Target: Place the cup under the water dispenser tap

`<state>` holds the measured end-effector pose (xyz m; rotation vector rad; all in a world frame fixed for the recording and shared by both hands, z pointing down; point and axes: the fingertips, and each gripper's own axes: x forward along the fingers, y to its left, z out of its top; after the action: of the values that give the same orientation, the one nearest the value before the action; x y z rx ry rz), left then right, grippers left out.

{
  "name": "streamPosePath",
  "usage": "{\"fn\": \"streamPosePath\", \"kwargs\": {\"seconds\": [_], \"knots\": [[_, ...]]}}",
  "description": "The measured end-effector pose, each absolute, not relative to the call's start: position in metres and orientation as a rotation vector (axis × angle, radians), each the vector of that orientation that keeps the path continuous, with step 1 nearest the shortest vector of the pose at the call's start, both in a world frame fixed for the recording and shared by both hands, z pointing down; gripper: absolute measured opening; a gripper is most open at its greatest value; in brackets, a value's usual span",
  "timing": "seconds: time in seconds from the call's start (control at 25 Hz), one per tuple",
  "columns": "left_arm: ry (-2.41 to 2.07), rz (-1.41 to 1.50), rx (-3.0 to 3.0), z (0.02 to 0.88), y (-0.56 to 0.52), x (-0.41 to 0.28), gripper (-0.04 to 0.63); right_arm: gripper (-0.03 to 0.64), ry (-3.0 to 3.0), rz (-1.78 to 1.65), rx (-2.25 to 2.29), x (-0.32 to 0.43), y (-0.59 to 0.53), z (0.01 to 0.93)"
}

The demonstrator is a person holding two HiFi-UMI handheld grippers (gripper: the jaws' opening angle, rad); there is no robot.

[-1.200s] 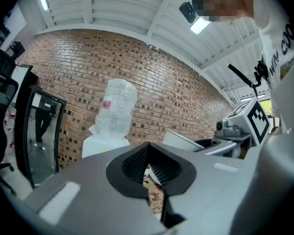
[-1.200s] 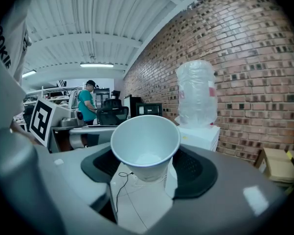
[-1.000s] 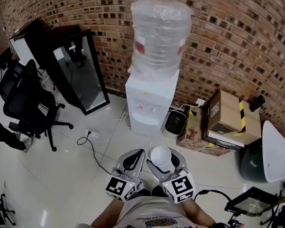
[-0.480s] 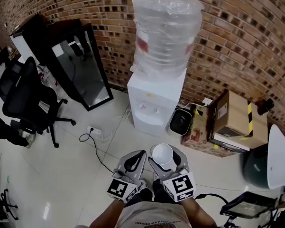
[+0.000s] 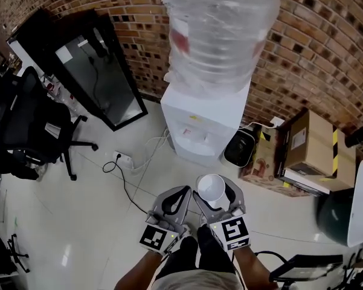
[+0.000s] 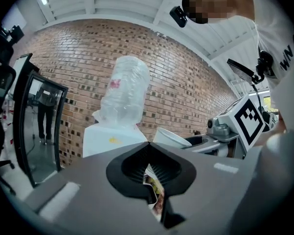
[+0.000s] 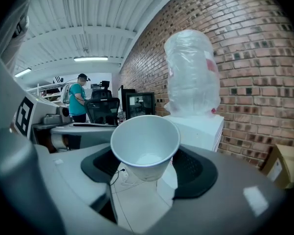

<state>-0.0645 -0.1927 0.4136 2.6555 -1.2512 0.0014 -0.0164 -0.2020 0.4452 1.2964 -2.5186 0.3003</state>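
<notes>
Brick wall (image 5: 326, 47) and pale tiled floor (image 5: 78, 210) framed the spot where the person stood.

The right gripper (image 5: 214, 199) had its jaws spread wide and pressed on the white cup (image 5: 211, 189), one pad on each side of the cup's lower body. The rim stood free above the jaws. In the right gripper view the cup (image 7: 145, 143) looked empty, its mouth tipped a little toward the camera. The left gripper (image 5: 172, 203), just to the left of the right one, was clenched with its jaw tips together, and I could make out nothing held in it.

Farther out, the water dispenser (image 5: 204, 122) stood against the wall with its big wrapped bottle (image 5: 220, 29) on top. Its taps (image 5: 193, 135) faced the person. The cup was on the near side of the dispenser, well apart from the taps. A cardboard box (image 5: 317, 147) sat to the right and an office chair (image 5: 24, 125) to the far left.

The cup looked light and thin-walled, so it would likely dent or buckle under a hard squeeze. A gentle hold on the body below the rim seemed the right place. It kept the mouth clear for the tap, and the cup needed keeping upright on the way.
</notes>
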Motion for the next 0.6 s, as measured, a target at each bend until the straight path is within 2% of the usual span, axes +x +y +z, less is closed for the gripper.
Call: {"fn": "streamPosePath", "kwargs": {"seconds": [0.6], "knots": [[-1.316, 0.012, 2.589, 0.496, -0.257, -0.063, -0.008, 0.334, -2.445, 0.331, 1.351, -0.006, -0.281, 0.560]]}}
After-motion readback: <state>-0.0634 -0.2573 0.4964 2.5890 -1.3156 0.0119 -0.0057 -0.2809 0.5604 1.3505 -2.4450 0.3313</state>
